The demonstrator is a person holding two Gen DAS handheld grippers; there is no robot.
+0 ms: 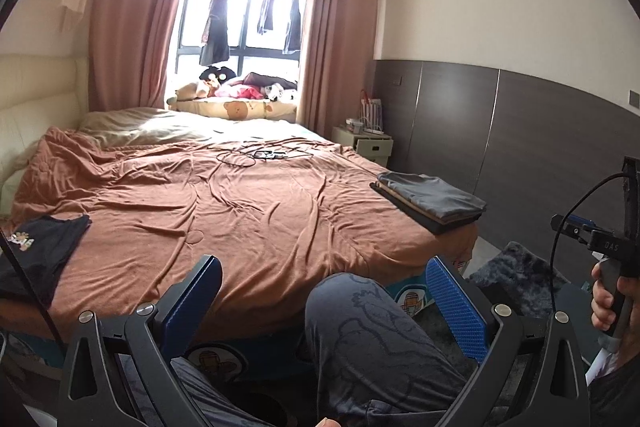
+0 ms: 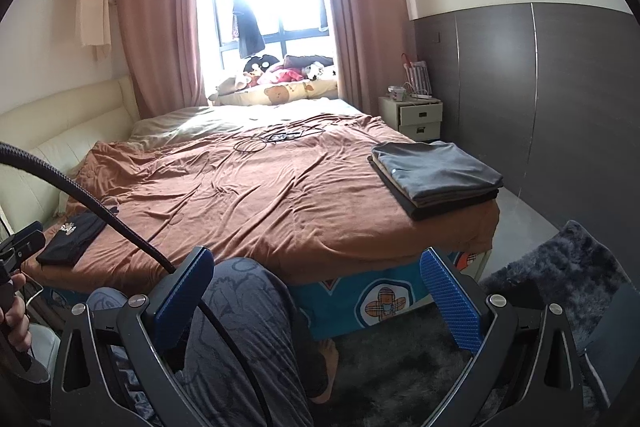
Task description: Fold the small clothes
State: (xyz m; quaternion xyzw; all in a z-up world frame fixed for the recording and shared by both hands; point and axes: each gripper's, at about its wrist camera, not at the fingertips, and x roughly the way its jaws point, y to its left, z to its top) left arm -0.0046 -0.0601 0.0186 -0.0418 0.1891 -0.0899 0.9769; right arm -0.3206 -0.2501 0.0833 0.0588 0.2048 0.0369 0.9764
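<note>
Both grippers, left [image 1: 320, 291] & right [image 2: 316, 287], hanging wide apart w/ nothing in them; person's sitting back, prob eyeing black tee [image 1: 40, 247] lower left, folded stack [image 2: 436, 175] parked right.

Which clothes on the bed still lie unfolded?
The black garment with a printed design at the bed's left corner, spread loose. The grey-topped stack at the right corner is neatly folded.

Folded stack [image 2: 436, 175] on bed [image 2: 248, 195], near right corner. Dark garment [image 2: 74, 237] on near left edge. Cable [image 2: 272, 139] behind, mid-bed. Nightstand [image 2: 416, 117] right of bed.
</note>
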